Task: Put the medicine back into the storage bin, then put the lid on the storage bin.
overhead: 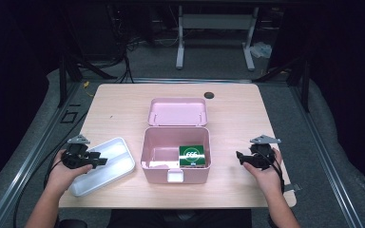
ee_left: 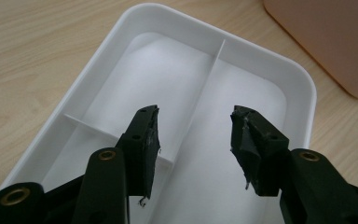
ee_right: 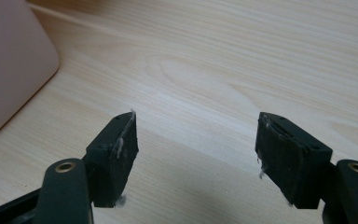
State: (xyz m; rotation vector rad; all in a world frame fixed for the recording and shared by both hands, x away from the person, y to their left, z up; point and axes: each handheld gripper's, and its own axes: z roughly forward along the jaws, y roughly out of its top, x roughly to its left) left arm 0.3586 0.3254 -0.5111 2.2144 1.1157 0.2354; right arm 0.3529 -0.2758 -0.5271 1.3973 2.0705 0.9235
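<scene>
Sitting at the middle of the pale wood-grain table [overhead: 237, 114], a pink plastic box [overhead: 175, 156] with rounded corners stands open, its hinged lid [overhead: 177, 112] laid flat toward twelve o'clock. Inside, at the box's four o'clock corner, lies a green packet [overhead: 192, 156] with white print too small to read. A small white latch tab [overhead: 175, 176] juts from the front wall at six o'clock.

At about eight o'clock from the box rests a white, smooth, shallow tray [overhead: 116, 164] with rounded corners and thin dividing ribs; its near end is covered by the hand in the high view. The left gripper [overhead: 100, 160] hovers over it, matte black jaws spread apart with nothing between them, frayed white fibres clinging to the pads [ee_left: 145, 140]; whether they touch the tray floor is hard to judge.

At four o'clock from the box, the right gripper [overhead: 238, 156] sits above bare wood, jaws likewise wide and empty, pads [ee_right: 116, 154] scuffed. A dark round grommet [overhead: 209, 95] marks the table's far edge.
</scene>
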